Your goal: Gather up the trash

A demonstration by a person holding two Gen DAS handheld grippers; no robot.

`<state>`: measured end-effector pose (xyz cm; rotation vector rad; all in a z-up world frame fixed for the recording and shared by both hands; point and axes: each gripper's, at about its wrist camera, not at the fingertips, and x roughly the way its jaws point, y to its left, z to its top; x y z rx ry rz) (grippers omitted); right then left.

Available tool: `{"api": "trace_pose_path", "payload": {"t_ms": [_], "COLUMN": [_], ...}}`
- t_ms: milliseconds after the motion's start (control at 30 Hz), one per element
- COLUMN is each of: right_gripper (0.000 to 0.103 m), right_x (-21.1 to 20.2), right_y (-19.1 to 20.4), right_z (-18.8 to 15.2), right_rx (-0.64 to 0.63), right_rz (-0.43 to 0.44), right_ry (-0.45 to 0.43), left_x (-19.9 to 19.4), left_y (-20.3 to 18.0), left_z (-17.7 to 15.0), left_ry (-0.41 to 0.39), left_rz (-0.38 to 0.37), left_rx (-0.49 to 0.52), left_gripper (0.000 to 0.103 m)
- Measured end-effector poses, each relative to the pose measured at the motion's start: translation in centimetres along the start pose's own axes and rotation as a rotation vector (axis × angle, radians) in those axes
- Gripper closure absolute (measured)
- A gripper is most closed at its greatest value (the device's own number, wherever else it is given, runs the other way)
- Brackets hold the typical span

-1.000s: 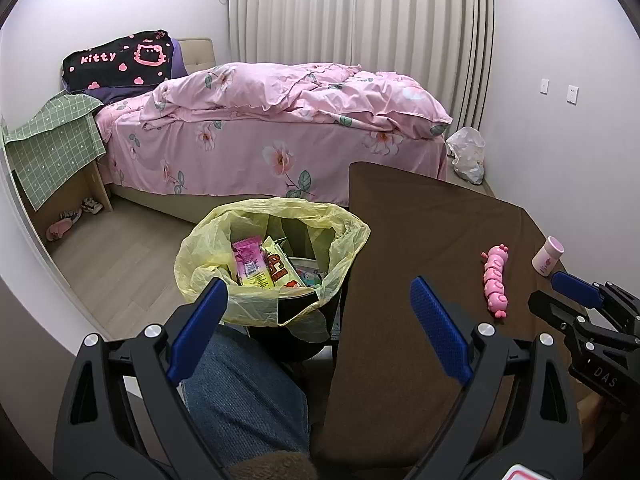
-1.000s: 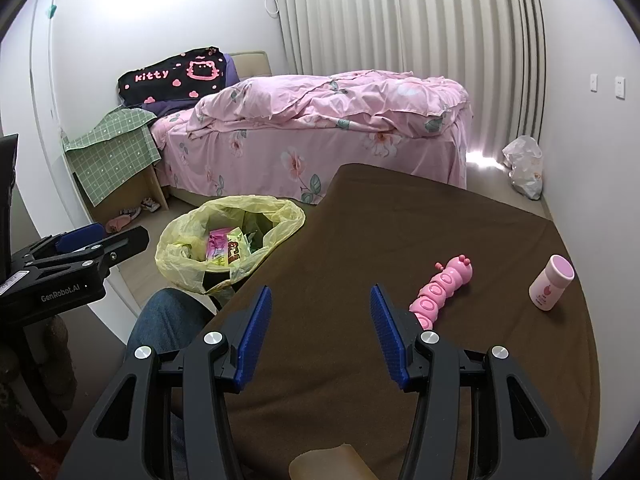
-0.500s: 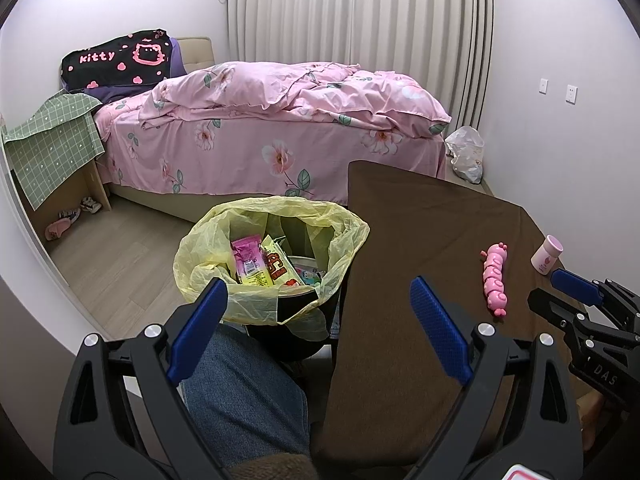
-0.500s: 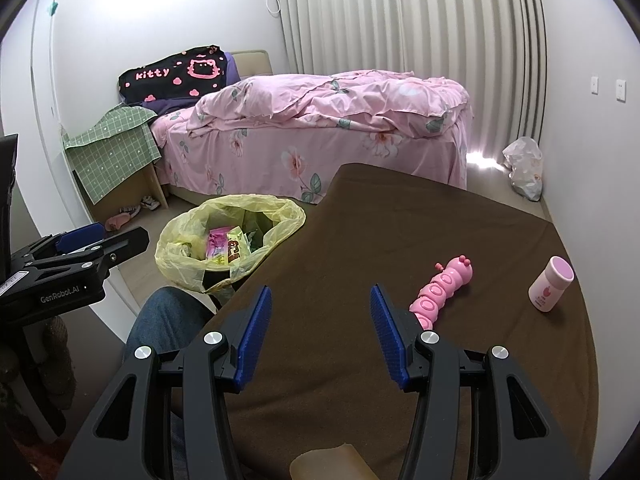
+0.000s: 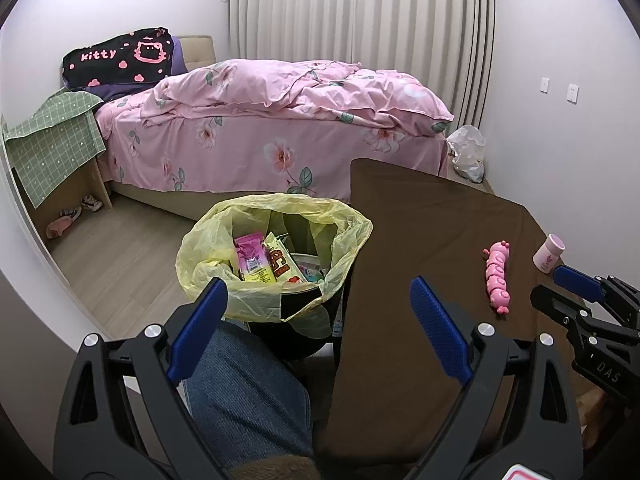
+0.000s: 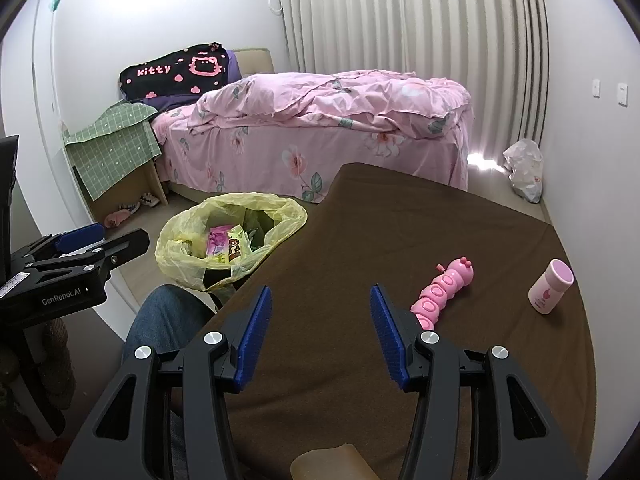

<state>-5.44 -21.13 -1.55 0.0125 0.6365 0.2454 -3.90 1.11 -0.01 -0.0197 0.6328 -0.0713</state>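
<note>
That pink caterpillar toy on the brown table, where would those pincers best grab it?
Across its middle segments. The caterpillar toy lies flat on the brown table, long and narrow, its head pointing away. The open right gripper is nearest, so probably come from above with one finger on each long side; its length is too much to span endwise.

Bin (image 5: pixel 276 264) on floor, left of table (image 5: pixel 420 240), wrappers (image 5: pixel 264 262) inside. On table toward right edge: caterpillar toy (image 6: pixel 444 288), bottle (image 6: pixel 550 286) right of it, apart. Bed (image 5: pixel 280 120) behind both. Bag (image 6: pixel 524 170) on floor, far right.
</note>
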Motion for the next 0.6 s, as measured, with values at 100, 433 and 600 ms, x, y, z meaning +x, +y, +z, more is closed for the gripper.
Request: {"api": "trace_pose_path", "payload": {"t_ms": [100,433,600], "right_gripper": [0.055,0.055,0.055], "right_x": [0.1,0.7,1.3], "right_y": [0.2,0.5,-2.9], "right_z": [0.0,0.3,0.1], "right_rx": [-0.012,-0.036,-0.017], "right_rz": [0.001,-0.013,-0.095], "right_ry": [0.003,0.026,0.027], "left_x": [0.0,0.6,3.3], "left_y": [0.2,0.8,-0.9], "left_z": [0.0,-0.3,-0.8], "left_ry": [0.000,0.026,0.089], "left_rz": [-0.001,-0.031,-0.066], "left_rx": [0.002,-0.002,0.024], "left_gripper": [0.015,0.015,0.010]}}
